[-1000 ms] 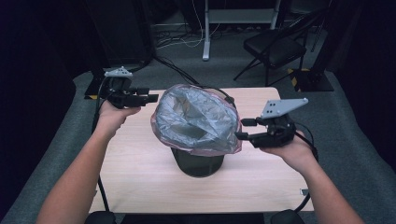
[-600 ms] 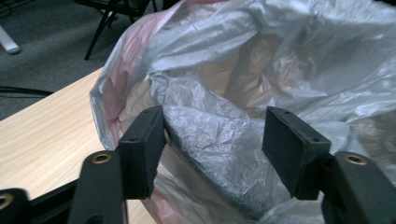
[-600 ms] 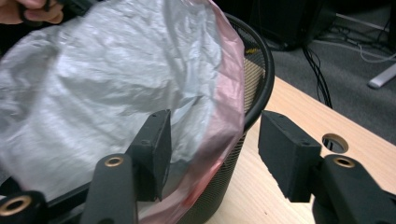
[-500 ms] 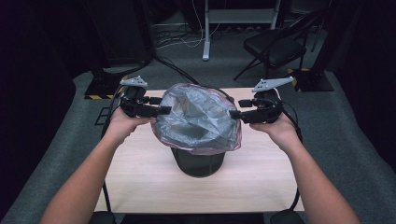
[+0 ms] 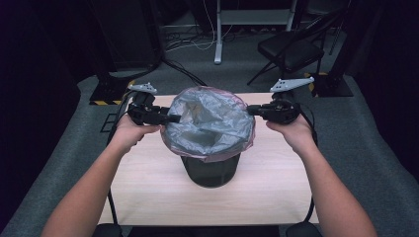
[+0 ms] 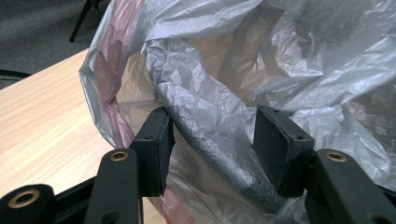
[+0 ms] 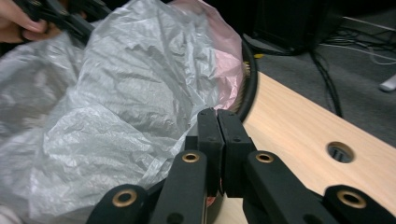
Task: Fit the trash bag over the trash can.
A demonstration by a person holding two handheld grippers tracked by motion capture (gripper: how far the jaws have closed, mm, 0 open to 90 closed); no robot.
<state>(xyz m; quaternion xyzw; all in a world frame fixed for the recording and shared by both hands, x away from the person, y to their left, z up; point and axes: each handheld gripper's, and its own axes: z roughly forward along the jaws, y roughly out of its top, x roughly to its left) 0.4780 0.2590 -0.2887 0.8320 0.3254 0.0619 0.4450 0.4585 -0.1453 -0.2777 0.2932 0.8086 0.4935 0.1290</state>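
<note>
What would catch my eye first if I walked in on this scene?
Most likely the big crinkled grey plastic bag billowing over a dark bin at the middle of the wooden table. At its sides, two hand-held tools meet its rim: the right gripper pinched shut on the bag's edge, the left gripper with a fold between its parted jaws.
</note>
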